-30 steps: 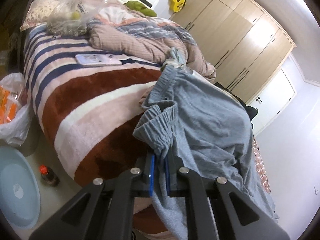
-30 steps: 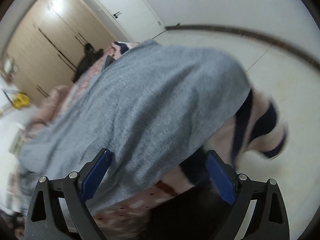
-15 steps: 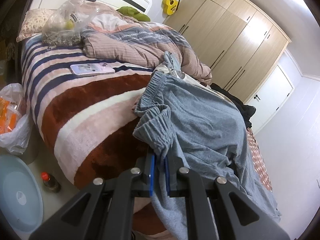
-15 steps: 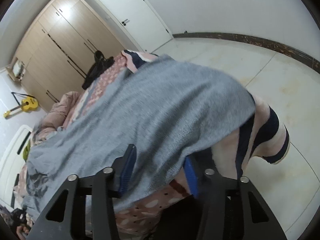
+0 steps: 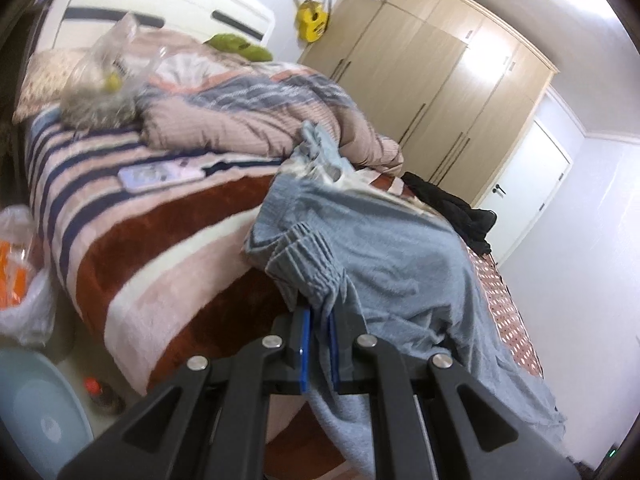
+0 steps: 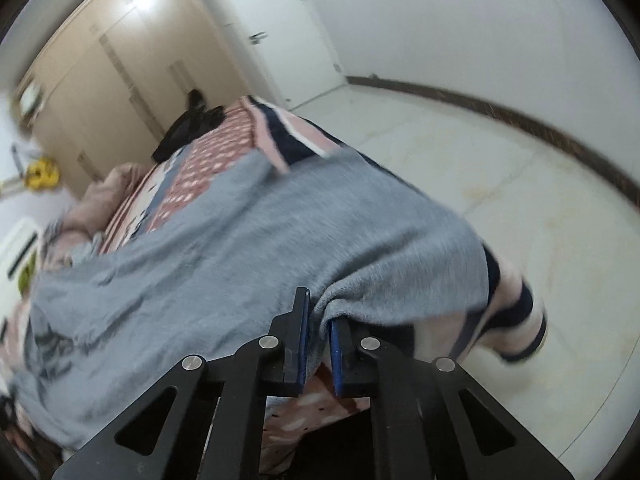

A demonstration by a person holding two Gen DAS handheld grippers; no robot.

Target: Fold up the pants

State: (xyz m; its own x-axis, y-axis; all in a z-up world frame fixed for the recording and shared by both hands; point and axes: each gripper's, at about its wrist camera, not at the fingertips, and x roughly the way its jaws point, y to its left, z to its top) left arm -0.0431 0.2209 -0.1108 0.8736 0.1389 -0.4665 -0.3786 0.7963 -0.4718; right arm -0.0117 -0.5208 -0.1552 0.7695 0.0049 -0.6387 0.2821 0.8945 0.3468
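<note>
Gripping grey pants (image 5: 400, 264), both tongs clamped

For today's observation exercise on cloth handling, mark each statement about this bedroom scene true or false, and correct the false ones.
1. The left claw is shut on the elastic waistband of the grey pants. True.
2. The right claw stands wide open above the pants. False: it has just closed and pinches an edge of the grey cloth.
3. A yellow ukulele hangs by the wooden wardrobe. True.
4. The pants lie on the floor. False: they are draped over the striped blanket on the bed.
5. A phone lies on the blanket. True.
</note>
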